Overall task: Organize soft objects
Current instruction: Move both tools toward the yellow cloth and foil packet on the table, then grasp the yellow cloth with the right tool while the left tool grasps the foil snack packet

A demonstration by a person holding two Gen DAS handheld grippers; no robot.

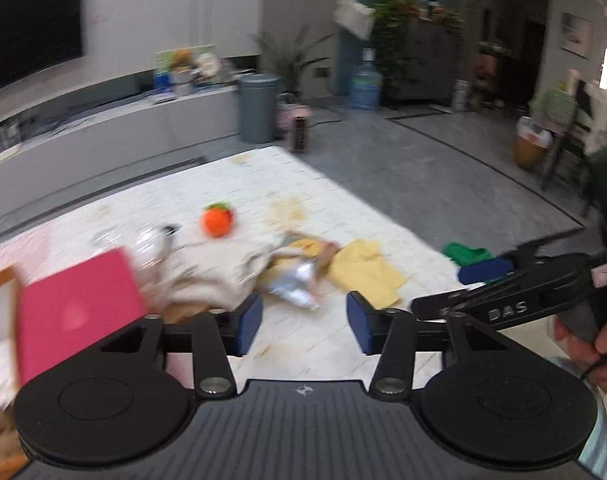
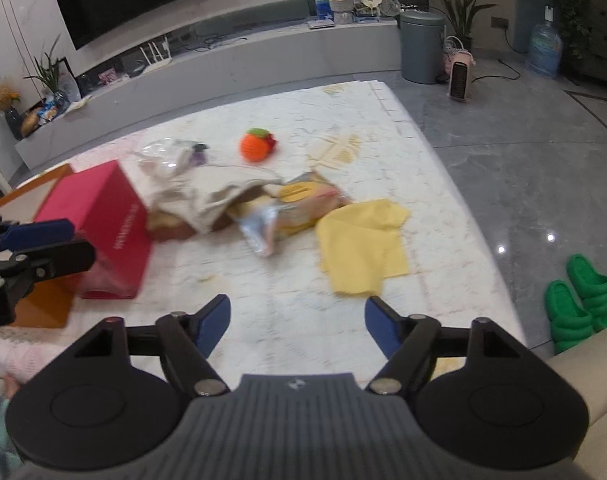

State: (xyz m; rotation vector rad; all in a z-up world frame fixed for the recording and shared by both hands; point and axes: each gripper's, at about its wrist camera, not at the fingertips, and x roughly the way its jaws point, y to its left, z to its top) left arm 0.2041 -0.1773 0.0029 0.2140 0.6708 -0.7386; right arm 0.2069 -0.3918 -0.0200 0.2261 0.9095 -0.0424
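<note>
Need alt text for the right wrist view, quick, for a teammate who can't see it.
The right gripper hangs open and empty over a pale mat, facing a yellow cloth, beige fabric, an orange plush toy and a pink box. The left gripper enters from the left edge.

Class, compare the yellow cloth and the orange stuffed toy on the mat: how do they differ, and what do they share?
The yellow cloth lies flat and spread out with a corner folded over; the orange stuffed toy is round and plump. The cloth is one plain colour, while the toy has green and red bits on top. The cloth lies nearer the cameras, the toy farther back. Both rest on the white mat, and neither is held.
</note>
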